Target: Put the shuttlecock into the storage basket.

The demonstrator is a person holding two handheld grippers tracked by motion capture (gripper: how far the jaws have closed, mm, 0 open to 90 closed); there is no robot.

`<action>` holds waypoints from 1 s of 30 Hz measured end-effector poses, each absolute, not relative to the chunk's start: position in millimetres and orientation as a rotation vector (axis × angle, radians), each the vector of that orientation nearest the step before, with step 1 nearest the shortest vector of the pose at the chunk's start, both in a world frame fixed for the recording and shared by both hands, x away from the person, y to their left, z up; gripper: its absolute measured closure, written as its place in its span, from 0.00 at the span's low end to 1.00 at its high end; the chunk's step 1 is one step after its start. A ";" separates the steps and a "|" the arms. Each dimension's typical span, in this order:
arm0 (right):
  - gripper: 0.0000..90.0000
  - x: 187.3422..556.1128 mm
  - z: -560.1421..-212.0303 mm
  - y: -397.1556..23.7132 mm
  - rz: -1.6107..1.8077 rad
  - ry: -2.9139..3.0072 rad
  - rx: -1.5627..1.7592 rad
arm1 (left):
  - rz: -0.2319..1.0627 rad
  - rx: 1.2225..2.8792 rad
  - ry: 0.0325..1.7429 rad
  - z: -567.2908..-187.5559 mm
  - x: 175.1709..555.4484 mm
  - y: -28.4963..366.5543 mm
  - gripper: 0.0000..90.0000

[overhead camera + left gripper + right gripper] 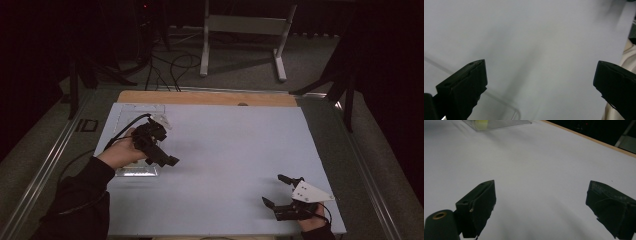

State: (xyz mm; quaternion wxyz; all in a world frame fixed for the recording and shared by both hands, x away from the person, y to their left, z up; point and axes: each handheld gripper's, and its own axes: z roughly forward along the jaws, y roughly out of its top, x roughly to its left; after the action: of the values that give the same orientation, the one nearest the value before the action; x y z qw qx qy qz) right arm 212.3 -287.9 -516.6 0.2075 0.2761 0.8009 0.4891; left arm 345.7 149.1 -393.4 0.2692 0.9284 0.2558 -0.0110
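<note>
Reach phase, by the look of it: left tool (167, 161) hovering at left centre of the high view, over the near edge of a clear plastic box (131, 134), jaws spread wide and holding nothing. Right tool (280, 191) low at lower right of the same view, jaws likewise wide and empty, well apart from the box. Box thin-walled, transparent, rounded at the corners, glossy against the matte pale sheet covering the bench (235, 150); something small and yellow (481, 122) inside at upper left of the right gripper view, too blurred to name. Next, probably: lowering the left tool squarely onto a wall of the box, gently, since slick thin plastic likely slides.
</note>
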 end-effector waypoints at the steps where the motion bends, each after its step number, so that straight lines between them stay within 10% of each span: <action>1: 0.10 212.3 -516.6 -287.7 1.358 2.231 0.768 | -0.041 2.503 0.679 -394.3 345.0 144.7 0.00; 30: 0.10 212.7 -516.8 -287.6 1.343 2.247 0.778 | -0.081 2.482 0.496 -438.6 315.2 80.1 0.00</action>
State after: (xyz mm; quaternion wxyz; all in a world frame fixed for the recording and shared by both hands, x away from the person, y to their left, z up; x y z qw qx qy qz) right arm 212.7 -287.6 -516.8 0.2037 0.2789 0.8056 0.4814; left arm 315.2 80.1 -438.6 0.2998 0.9350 0.1870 -0.0305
